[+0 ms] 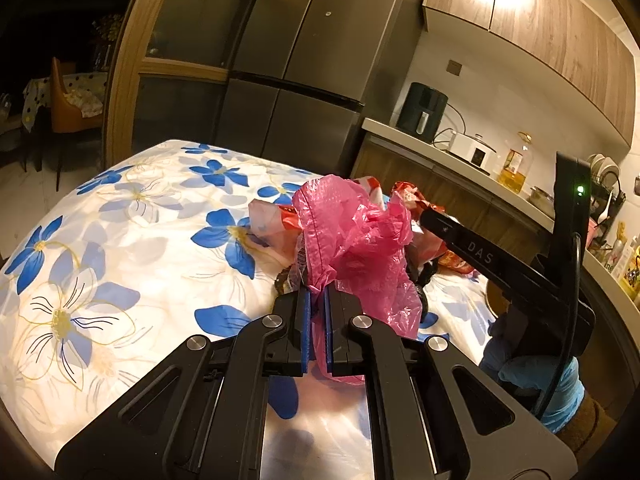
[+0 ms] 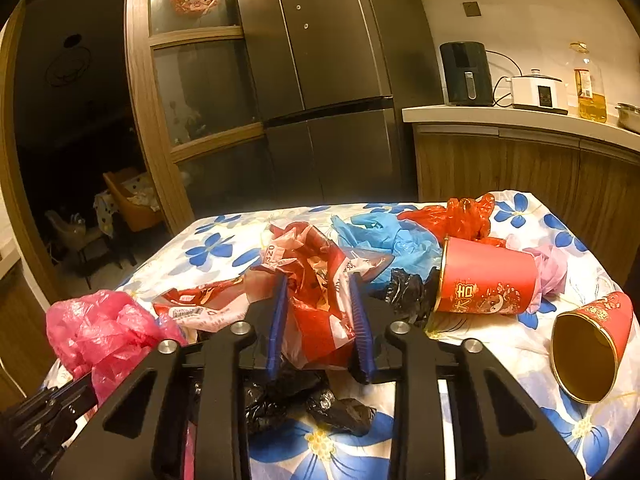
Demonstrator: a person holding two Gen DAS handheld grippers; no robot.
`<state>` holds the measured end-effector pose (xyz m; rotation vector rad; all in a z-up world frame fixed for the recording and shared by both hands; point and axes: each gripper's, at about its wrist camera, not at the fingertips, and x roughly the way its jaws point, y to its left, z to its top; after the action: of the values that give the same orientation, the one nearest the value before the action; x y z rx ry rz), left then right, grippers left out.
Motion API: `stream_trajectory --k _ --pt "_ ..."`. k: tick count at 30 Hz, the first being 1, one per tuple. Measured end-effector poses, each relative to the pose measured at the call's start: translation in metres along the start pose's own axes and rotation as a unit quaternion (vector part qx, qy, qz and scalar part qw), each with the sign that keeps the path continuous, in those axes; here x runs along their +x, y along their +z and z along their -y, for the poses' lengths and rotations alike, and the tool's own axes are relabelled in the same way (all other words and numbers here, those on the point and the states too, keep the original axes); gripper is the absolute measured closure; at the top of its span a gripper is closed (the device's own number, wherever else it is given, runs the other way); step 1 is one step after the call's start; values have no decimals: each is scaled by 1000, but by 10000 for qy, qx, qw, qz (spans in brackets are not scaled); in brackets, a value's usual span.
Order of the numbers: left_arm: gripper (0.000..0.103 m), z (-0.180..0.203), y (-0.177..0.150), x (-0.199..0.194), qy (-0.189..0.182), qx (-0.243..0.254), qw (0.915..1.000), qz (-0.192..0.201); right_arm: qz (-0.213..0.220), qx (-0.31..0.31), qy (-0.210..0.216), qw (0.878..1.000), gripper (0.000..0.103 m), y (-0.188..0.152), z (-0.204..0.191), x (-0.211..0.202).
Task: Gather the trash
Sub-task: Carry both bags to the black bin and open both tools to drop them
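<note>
My left gripper [image 1: 318,294] is shut on a crumpled pink plastic bag [image 1: 356,236], which rises above the flowered tablecloth [image 1: 120,216]; the bag also shows at lower left in the right wrist view [image 2: 100,328]. My right gripper [image 2: 320,300] has its blue pads on either side of a red-and-white plastic wrapper [image 2: 316,280], holding it. In the left wrist view the right gripper [image 1: 424,216] reaches into the trash pile from the right. Two red paper cups [image 2: 486,280] [image 2: 592,340] lie on their sides. Black bags [image 2: 304,396], a blue bag [image 2: 380,236] and a red bag [image 2: 464,212] lie around.
A dark fridge [image 2: 320,80] and a wooden glass door [image 2: 192,80] stand behind the table. A counter [image 2: 520,116] at right holds an air fryer [image 2: 466,74], a white cooker [image 2: 538,90] and an oil bottle [image 2: 590,84]. The table's edge runs along the left.
</note>
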<state>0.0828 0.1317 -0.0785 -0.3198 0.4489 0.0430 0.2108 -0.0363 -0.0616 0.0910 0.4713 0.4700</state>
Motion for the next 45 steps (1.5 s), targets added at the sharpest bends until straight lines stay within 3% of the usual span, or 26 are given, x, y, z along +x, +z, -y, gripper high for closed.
stream_trajectory --k 7,20,31,37,45 --pt "98 13 2 -5 -11 94 9999 48 239 44 39 9997 85 4 8 -29" --pt "98 54 6 -12 -170 369 9991 97 577 151 -35 9982 87 2 35 -100" --pt "98 88 23 -38 -377 534 9969 444 862 292 -207 9956 87 -3 69 -154" --pt "98 132 25 -24 -762 756 9933 421 1018 348 -529 9928 87 -6 92 -178" --pt "98 210 23 3 -1435 1153 9822 376 1190 502 -1217 9841 87 -5 138 -204"
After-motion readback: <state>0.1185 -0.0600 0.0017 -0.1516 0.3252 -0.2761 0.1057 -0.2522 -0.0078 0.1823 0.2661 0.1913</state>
